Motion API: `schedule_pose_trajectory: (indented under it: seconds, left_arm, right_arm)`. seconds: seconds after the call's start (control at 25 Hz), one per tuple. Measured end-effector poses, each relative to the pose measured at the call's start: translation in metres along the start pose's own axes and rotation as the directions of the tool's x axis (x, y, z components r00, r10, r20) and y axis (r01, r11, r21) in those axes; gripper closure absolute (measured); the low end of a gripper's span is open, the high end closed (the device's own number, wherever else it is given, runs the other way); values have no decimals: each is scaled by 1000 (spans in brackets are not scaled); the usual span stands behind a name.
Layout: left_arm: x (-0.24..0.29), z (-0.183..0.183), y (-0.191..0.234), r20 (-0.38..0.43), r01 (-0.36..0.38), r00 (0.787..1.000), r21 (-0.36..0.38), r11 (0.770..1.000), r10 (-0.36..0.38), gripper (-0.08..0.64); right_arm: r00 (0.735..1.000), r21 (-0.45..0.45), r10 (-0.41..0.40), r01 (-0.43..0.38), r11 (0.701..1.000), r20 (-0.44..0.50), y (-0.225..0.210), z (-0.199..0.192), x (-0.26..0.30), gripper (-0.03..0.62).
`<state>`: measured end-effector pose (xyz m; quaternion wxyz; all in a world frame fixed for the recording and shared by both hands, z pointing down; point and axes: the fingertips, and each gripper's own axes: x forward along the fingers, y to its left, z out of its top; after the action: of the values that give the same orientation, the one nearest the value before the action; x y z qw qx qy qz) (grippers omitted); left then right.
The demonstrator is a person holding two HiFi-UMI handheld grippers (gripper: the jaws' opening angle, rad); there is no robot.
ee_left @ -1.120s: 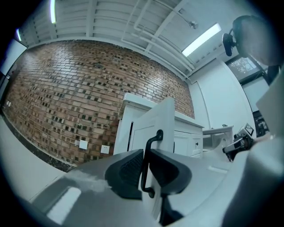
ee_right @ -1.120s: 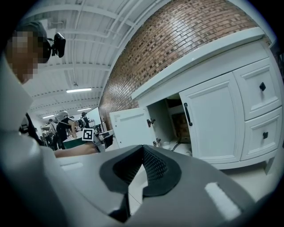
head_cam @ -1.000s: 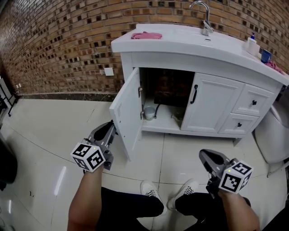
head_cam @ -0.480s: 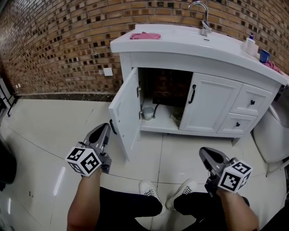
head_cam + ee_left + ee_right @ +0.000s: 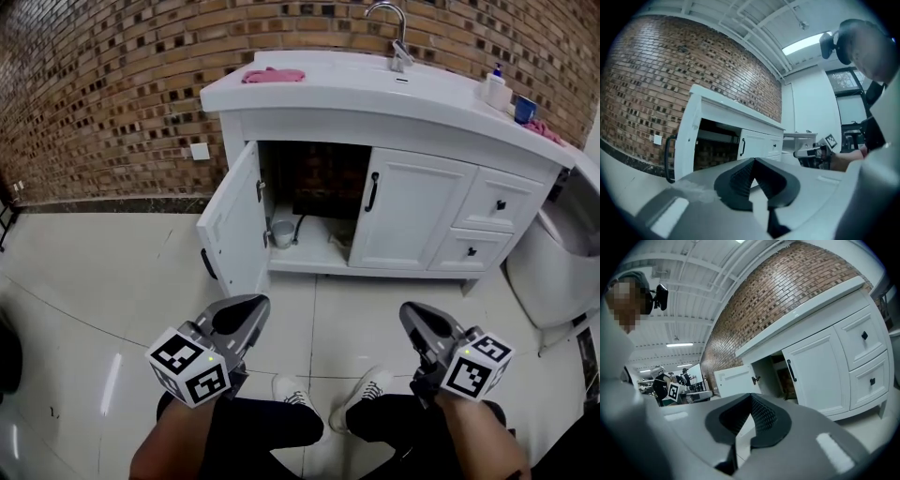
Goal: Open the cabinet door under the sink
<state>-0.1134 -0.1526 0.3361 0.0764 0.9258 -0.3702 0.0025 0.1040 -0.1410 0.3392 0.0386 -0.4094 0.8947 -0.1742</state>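
Note:
The white vanity cabinet [image 5: 412, 122] stands against the brick wall. Its left door [image 5: 230, 225] is swung wide open, black handle [image 5: 206, 264] on the outer face, and the dark inside shows. The right door [image 5: 412, 220] is closed. My left gripper [image 5: 253, 307] hangs shut and empty over the floor, below and apart from the open door. My right gripper [image 5: 411, 317] is shut and empty in front of the closed door. The left gripper view shows the open door [image 5: 686, 140] beyond the left gripper [image 5: 753, 161]. In the right gripper view the open door [image 5: 736, 379] lies past the right gripper [image 5: 750, 397].
A pink cloth [image 5: 273, 74], a faucet [image 5: 394, 28], a soap bottle [image 5: 492, 89] and a blue cup [image 5: 525, 108] sit on the counter. Two drawers [image 5: 487, 225] are at the right, with a toilet [image 5: 553, 272] beyond. My shoes [image 5: 298, 394] rest on the glossy tiles.
My left gripper has drawn back from the open door's handle toward my knees. The view has shifted, so the cabinet sits further left. The door stays open; the right gripper barely moved.

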Motion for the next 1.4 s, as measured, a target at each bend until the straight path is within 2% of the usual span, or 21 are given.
schedule_pose_trajectory:
  seconds: [0.12,0.28,0.44,0.84,1.12,1.4]
  left_arm:
    - [6,-4,-6,10,-1,1000,-28,1000,2,554]
    - [12,-10,-13,21,38,999,-165,985,-35,554]
    - [21,-12,-26,6,71,998,-126,990,-70,554]
    - [28,-23,-39,-33,95,995,-91,991,-99,554]
    - [25,-23,-32,-26,72,997,-107,992,-75,554]
    - [28,-22,-37,-8,115,993,-153,981,-118,554]
  right_arm:
    - [1000,-39,-14,13,999,-24,4,-10,-10,588]
    - [998,-62,-45,42,997,-48,-1,-22,-23,588]
    - [998,-27,-45,45,999,-34,-2,-20,-31,589]
    - [999,-40,-8,7,999,-38,10,-23,-31,588]
    - [999,-48,4,-6,999,-51,16,-23,-26,588]
    - [997,-57,15,-19,998,-76,18,-29,-22,589]
